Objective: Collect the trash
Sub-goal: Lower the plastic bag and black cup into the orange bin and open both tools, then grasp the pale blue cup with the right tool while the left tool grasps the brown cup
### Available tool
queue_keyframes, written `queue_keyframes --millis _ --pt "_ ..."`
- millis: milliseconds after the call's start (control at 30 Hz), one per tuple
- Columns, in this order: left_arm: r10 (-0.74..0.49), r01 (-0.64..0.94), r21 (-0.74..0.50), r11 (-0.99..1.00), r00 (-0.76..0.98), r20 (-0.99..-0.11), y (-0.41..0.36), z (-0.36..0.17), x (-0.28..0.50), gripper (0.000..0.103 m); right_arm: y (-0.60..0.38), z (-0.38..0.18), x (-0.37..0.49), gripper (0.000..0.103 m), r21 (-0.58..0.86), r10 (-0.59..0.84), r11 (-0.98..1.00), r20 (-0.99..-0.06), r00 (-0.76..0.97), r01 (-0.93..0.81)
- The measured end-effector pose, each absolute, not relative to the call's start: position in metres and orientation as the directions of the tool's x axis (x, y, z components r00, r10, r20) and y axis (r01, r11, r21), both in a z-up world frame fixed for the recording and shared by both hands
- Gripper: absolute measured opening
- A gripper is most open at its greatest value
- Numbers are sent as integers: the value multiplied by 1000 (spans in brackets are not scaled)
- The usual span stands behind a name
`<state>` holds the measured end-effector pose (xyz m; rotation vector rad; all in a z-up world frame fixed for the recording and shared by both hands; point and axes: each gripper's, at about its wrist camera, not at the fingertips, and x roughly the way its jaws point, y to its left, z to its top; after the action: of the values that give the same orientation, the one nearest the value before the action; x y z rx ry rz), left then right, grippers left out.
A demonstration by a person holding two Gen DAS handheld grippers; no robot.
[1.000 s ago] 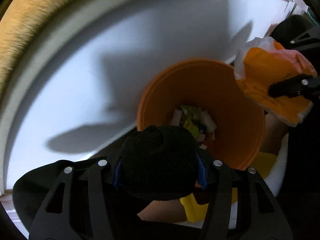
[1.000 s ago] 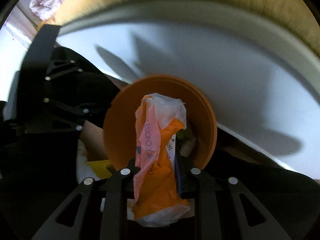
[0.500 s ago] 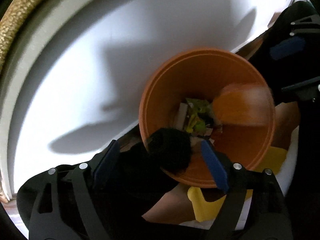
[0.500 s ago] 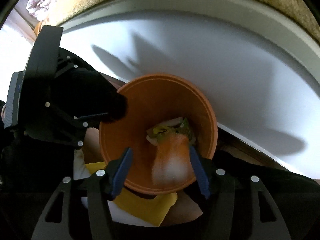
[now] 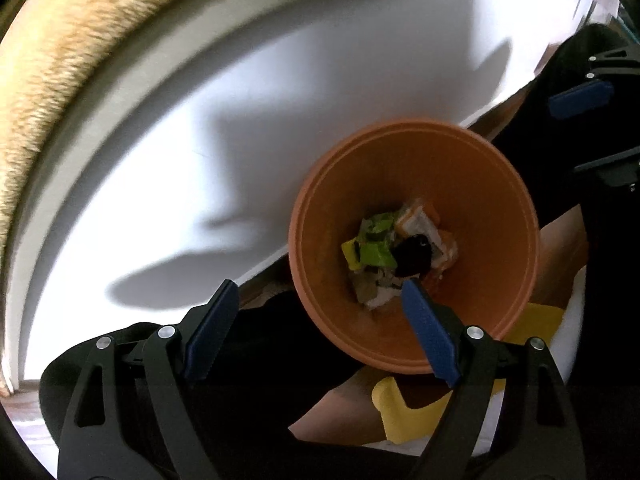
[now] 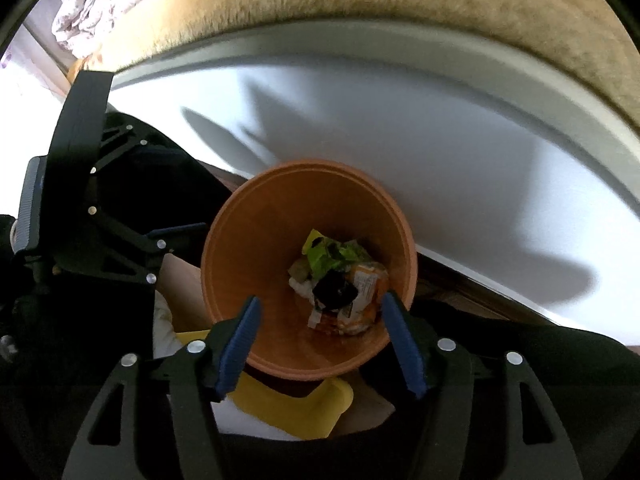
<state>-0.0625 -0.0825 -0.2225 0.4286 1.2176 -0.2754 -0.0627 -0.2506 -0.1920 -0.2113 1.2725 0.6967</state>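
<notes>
Both grippers, left gripper [image 5: 320,328] and right gripper [image 6: 320,344], are held spread and empty above the orange bin [image 5: 472,216]. A floral quilt [image 6: 96,4] is shown only in the right wrist view; the black scrap [image 6: 334,290] atop the trash is seen in both.

I can't read any words or numbers here. The orange and white wrapper [image 6: 366,280] down in the orange bin [image 6: 256,240] has some small dark print on it, but it is too tiny and blurry for me to make out
</notes>
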Motion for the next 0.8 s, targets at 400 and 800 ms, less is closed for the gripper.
queue_keyframes --millis 400,800 --pt "-30 393 215 894 531 -847 -71 -114 -84 82 -274 -90 -75 72 171 428 769 -853 299 -616" --pt "-144 207 22 978 749 -647 -51 0 -15 90 -275 24 29 80 104 469 829 -663 583 -549"
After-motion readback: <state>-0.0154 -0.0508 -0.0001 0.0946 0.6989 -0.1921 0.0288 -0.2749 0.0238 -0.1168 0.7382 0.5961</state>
